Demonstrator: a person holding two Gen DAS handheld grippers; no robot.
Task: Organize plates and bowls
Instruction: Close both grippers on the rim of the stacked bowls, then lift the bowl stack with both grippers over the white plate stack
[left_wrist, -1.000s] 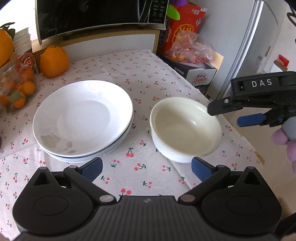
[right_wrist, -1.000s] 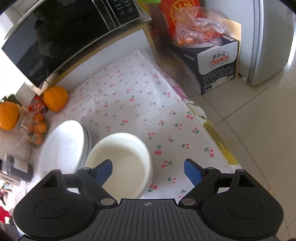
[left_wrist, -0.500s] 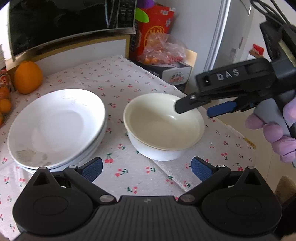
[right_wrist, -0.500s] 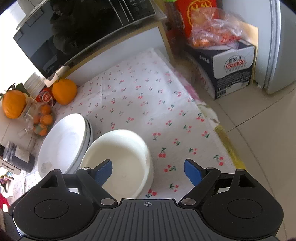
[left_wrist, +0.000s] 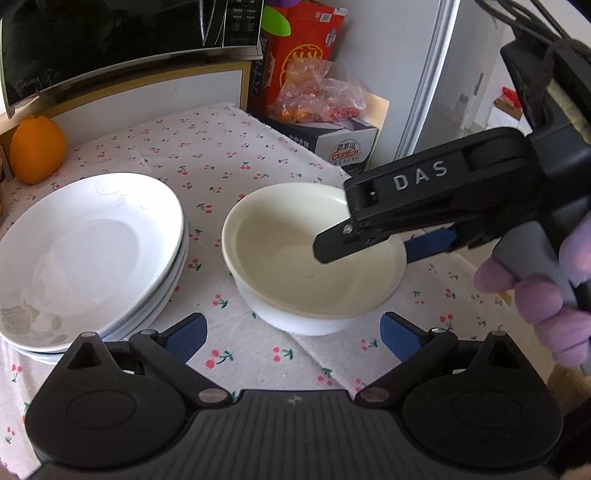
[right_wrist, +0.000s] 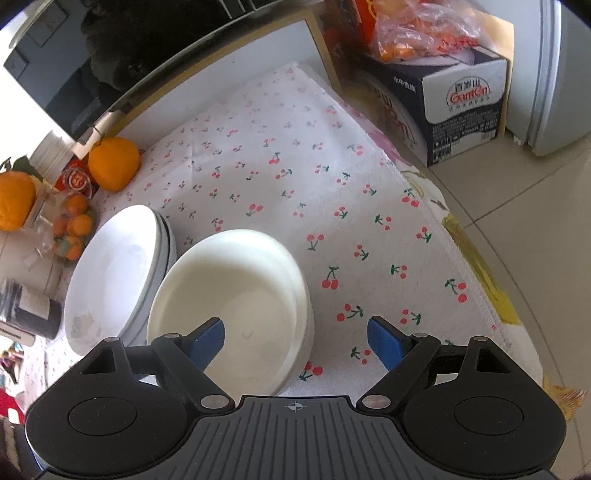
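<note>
Right hand-held gripper (right_wrist: 295, 338) spread wide, straddling near rim of cream bowl (right_wrist: 236, 291), one finger (right_wrist: 208, 338) over bowl interior, contact unclear. Left hand-held gripper (left_wrist: 291, 334) spread wide, holding nothing. Bowl beside stacked white plates (left_wrist: 88, 251), near surface's right edge.

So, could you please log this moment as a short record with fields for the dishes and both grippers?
bowl: cream bowl, upright on the cherry-print cloth
plates: white stack beside the bowl, on its left in the left wrist view
right gripper: open, one finger over the bowl's inside, the other outside its rim
left gripper: open, in front of the bowl, holding nothing
nearby: orange behind the plates
</note>
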